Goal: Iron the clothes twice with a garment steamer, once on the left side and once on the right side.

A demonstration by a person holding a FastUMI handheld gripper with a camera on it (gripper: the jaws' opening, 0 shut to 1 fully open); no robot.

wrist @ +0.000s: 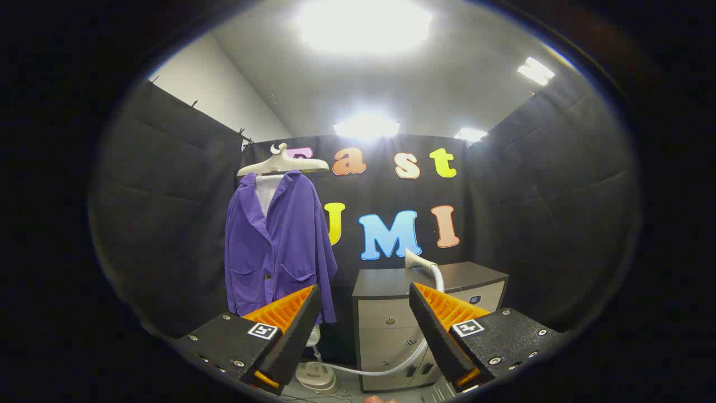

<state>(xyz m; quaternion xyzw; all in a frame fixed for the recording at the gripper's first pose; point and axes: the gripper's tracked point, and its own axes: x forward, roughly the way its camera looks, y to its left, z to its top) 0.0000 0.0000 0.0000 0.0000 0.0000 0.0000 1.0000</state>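
The gripper (pixel 364 296) stands wide open and holds nothing; its two fingers are well apart, with the cabinet front visible in the gap between them.

The steamer head (pixel 417 259) rests on top of the cabinet (pixel 386 280), beyond the fingers and just above the right fingertip in the gripper view. Its nozzle end tilts up and toward the left; the handle end runs down to the right, into the hose (pixel 391 366). The hose drops in front of the cabinet and curves left to the steamer base (pixel 318 378) on the floor.

The jacket (pixel 277 246) hangs on a hanger (pixel 282 163) against the booth wall, beyond the left finger and left of the cabinet. It is well apart from the steamer head.

Judgement: the pickup is not yet done. The coming move turns on the head lying ahead and slightly right of the gripper's centre line. The fingers would need to advance and shift right, closing across the head's slanted long axis.
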